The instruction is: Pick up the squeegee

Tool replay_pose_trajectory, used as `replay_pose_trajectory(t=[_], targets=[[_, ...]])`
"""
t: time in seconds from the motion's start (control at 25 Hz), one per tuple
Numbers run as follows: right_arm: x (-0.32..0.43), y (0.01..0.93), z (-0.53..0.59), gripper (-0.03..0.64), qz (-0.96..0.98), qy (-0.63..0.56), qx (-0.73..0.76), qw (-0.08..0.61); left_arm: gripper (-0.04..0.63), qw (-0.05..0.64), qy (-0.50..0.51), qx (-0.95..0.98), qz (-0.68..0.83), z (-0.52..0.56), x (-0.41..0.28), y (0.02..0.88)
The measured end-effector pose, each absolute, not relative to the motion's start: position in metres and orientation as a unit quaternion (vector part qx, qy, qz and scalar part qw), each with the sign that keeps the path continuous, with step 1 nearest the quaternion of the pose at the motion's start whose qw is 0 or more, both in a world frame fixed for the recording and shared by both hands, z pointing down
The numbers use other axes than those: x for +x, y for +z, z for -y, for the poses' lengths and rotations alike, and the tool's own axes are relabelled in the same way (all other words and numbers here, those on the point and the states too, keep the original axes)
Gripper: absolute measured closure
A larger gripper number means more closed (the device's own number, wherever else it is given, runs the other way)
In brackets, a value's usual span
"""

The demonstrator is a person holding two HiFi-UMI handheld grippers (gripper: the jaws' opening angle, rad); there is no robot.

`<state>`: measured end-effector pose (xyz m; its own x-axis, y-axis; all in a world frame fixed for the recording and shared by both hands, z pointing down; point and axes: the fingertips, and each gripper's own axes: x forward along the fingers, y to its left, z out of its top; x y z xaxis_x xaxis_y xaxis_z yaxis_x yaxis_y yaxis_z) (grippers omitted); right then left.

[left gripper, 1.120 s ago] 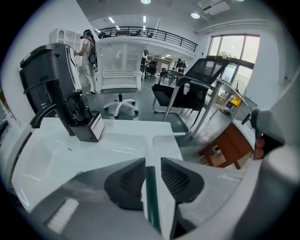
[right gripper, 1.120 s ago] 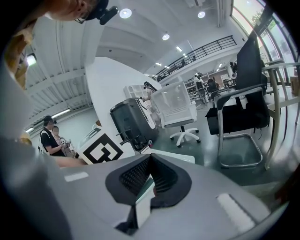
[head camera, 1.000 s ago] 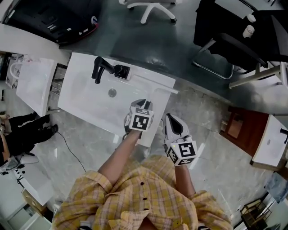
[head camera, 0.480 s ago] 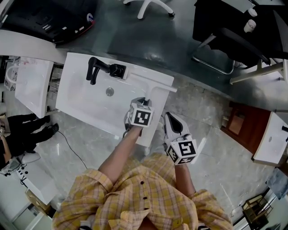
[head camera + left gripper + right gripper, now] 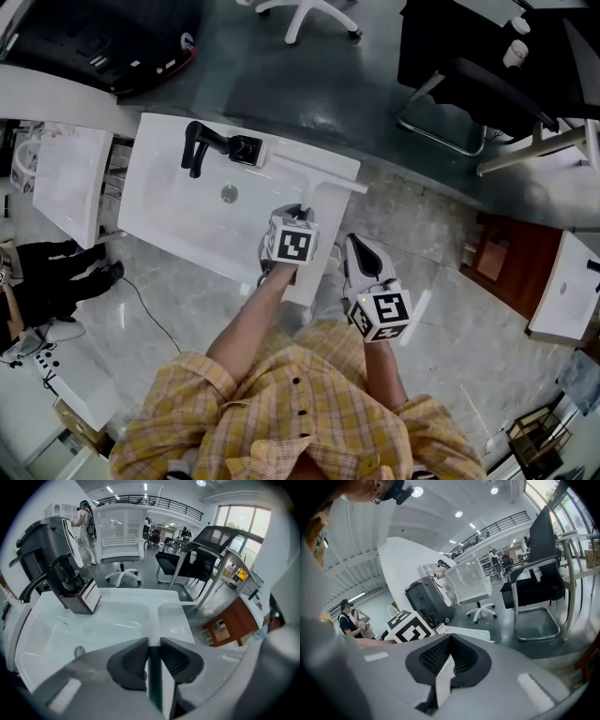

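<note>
A: Where's the squeegee [image 5: 316, 199]?

B: On the flat ledge at the right end of the white basin [image 5: 187, 211], right of the bowl and well apart from the black tap [image 5: 211, 145]. Its handle runs straight away from the person. The blade sits crosswise at the far end, one tip poking past the basin's right edge.

A: And the tongs?

B: The left tongs [image 5: 154, 645] are at the near end of that handle, pointing steeply down and along it. They've just been closing, and the thin handle [image 5: 153, 672], dark where it passes the pads, fills the narrow gap between them — I read that as a grip.

A: The right?

B: The right tongs [image 5: 450, 640] hang just off the basin's near right corner, over the floor, tips together. A pale sliver shows in the slit lower down; I can't tell what it is.

A: So what does the lift turn on?

B: The left hand alone, I'd judge. It has one end of a long thing, so the blade end will want to droop — lift straight up, wrist firm.
</note>
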<state>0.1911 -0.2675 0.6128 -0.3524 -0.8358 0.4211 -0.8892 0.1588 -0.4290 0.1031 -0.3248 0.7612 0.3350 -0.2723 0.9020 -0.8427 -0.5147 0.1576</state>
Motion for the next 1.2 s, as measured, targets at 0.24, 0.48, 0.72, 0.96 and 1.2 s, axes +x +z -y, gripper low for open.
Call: replay_pose_trajectory(t=[0.24,0.48,0.72,0.96,1.2], targets=[[0.186,0.605,0.26,0.617,0.761,0.306,0.57,0.042,0.509,0.322,0.419,0.76,0.379,0.325,0.098,0.74],[0.177,0.589,0.251,0.617,0.762,0.293,0.576,0.042,0.509,0.301,0.38,0.786,0.382,0.326,0.096,0.705],[0.166,0.568,0.237,0.617,0.764,0.275,0.583,0.038,0.509,0.287,0.341,0.808,0.386,0.317,0.089,0.661],[0.161,0.545,0.224,0.617,0.762,0.259,0.593,0.031,0.509,0.273,0.303,0.825,0.391,0.302,0.083,0.621],[0.16,0.526,0.213,0.618,0.75,0.239,0.616,0.027,0.509,0.255,0.269,0.842,0.393,0.287,0.074,0.591]])
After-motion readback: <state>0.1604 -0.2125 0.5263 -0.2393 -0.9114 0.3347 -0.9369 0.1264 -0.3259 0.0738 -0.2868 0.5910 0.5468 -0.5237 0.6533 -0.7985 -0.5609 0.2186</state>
